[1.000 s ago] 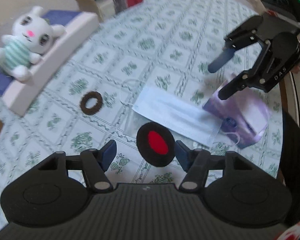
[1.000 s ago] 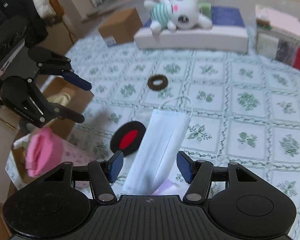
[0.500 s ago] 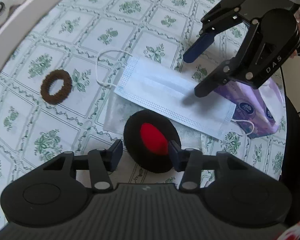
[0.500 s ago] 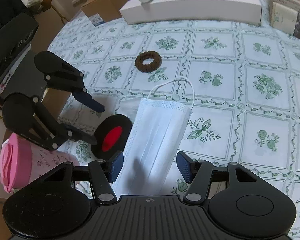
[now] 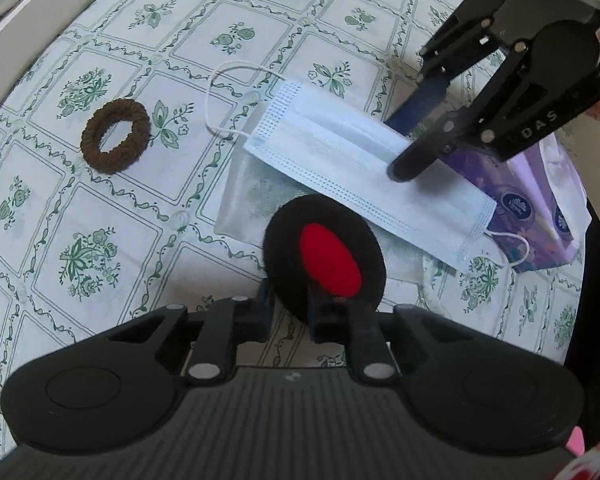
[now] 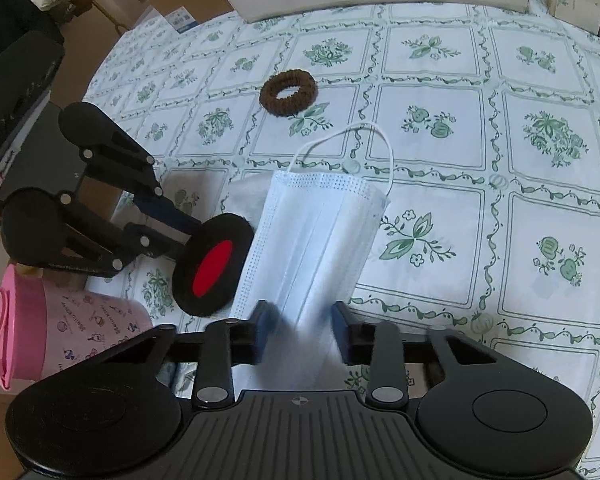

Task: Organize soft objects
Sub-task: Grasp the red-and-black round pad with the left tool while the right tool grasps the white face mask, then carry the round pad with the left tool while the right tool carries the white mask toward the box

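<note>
Both grippers closing on soft items.
We see left gripper point(image 5: 288, 312) pinching the black-red pad point(image 5: 326, 254); right gripper point(image 6: 300, 328) narrowing astride the face mask point(image 6: 312, 240), near the table's point(image 6: 500, 152) edge.

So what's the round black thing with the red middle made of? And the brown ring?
The black pad with the red centre looks like soft fleece or foam: matte and fuzzy at the edge, no shine. The brown ring looks like a knitted or terry fabric hair tie, with a bumpy, ribbed surface. I can't be certain of either from the pictures.
</note>
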A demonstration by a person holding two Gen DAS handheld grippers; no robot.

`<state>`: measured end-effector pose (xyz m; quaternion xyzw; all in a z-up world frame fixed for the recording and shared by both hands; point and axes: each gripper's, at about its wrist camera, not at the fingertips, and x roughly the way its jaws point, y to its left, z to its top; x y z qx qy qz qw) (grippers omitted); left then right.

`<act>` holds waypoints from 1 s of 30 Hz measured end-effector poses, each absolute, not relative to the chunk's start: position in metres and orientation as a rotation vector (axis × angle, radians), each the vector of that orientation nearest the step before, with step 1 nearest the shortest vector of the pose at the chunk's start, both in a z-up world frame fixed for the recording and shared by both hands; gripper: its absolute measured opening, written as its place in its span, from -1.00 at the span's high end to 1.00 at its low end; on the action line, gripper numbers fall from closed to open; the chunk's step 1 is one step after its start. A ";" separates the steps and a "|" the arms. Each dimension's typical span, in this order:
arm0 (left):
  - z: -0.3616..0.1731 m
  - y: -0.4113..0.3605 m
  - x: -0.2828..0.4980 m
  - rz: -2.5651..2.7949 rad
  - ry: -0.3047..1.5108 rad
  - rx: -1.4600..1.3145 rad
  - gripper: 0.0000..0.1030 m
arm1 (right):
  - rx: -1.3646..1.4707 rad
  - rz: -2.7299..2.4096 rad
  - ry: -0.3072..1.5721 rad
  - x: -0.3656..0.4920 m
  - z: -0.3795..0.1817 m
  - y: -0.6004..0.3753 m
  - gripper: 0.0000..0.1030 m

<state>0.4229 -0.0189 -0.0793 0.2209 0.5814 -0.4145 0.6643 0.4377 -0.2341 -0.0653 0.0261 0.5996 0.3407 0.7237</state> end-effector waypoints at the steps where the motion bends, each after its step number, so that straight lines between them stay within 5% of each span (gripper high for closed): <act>1: -0.078 -0.019 0.423 -0.938 1.310 0.498 0.79 | 0.061 0.753 1.324 0.438 -0.066 -0.234 0.70; 3: -0.076 -0.019 0.422 -0.940 1.293 0.496 0.85 | 0.061 0.747 1.309 0.437 -0.064 -0.234 0.97; 12: -0.070 -0.015 0.424 -0.928 1.313 0.449 0.82 | 0.042 0.717 1.188 0.431 -0.034 -0.241 0.99; 15: -0.075 -0.017 0.426 -0.924 1.332 0.440 0.25 | 0.046 0.707 1.173 0.431 -0.031 -0.244 0.99; 19: -0.082 -0.024 0.427 -0.910 1.343 0.447 0.16 | 0.059 0.692 1.171 0.432 -0.034 -0.249 0.98; 22: -0.082 -0.027 0.431 -0.892 1.350 0.435 0.28 | 0.069 0.683 1.170 0.433 -0.036 -0.251 0.98; 24: -0.081 -0.027 0.432 -0.881 1.350 0.443 0.69 | 0.073 0.681 1.170 0.434 -0.036 -0.252 0.98; 30: -0.062 -0.021 0.433 -0.885 1.306 0.427 0.82 | 0.067 0.683 1.153 0.429 -0.027 -0.253 0.99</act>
